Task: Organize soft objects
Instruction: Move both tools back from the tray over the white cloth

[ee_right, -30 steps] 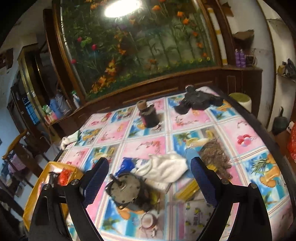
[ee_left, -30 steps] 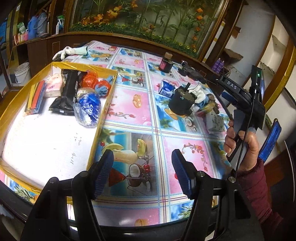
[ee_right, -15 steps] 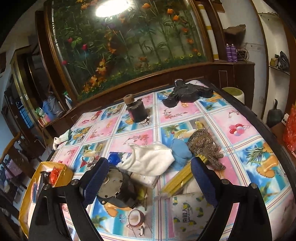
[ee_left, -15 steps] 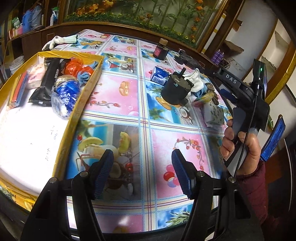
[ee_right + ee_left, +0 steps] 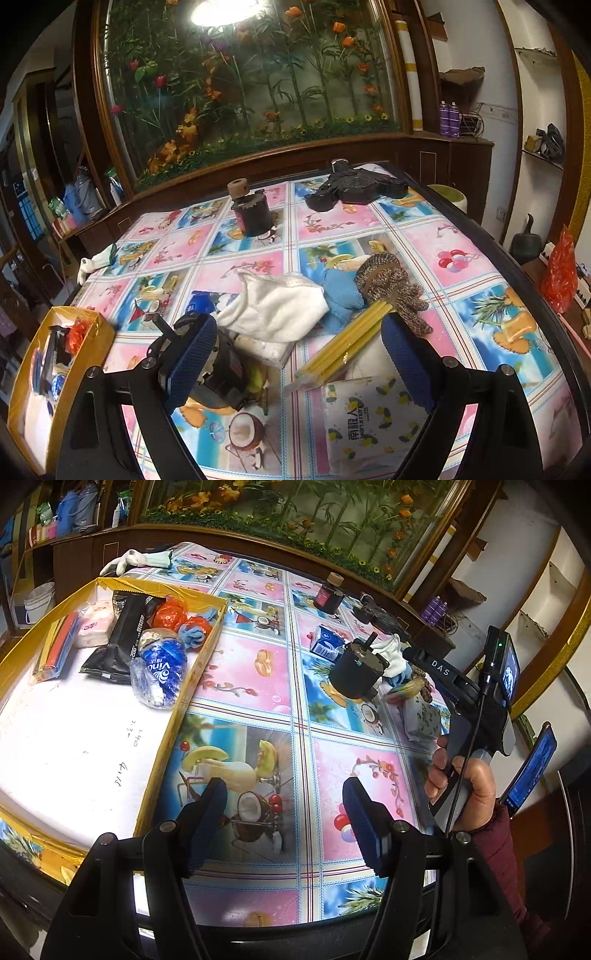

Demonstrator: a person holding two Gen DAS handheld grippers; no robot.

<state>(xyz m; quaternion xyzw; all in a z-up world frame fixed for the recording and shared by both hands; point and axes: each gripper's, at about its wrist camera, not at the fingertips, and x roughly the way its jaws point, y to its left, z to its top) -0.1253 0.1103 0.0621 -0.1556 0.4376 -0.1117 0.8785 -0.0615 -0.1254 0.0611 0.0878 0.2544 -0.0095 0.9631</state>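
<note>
Dipping lower than a second ago, the right gripper (image 5: 299,354) is hanging open over the towel (image 5: 275,308) at mid-table; the left gripper (image 5: 284,821) is hovering open, empty, right of the box (image 5: 184,698).

both hand-held grippers gape empty: left hand-held gripper (image 5: 284,823), right hand-held gripper (image 5: 295,354).

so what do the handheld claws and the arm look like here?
Both claws, left claw and right claw, have black frames with ribbed blue pads. The right unit's black body reads "DAS", with a black cable and a lit screen. Sleeve: dark red.
</note>
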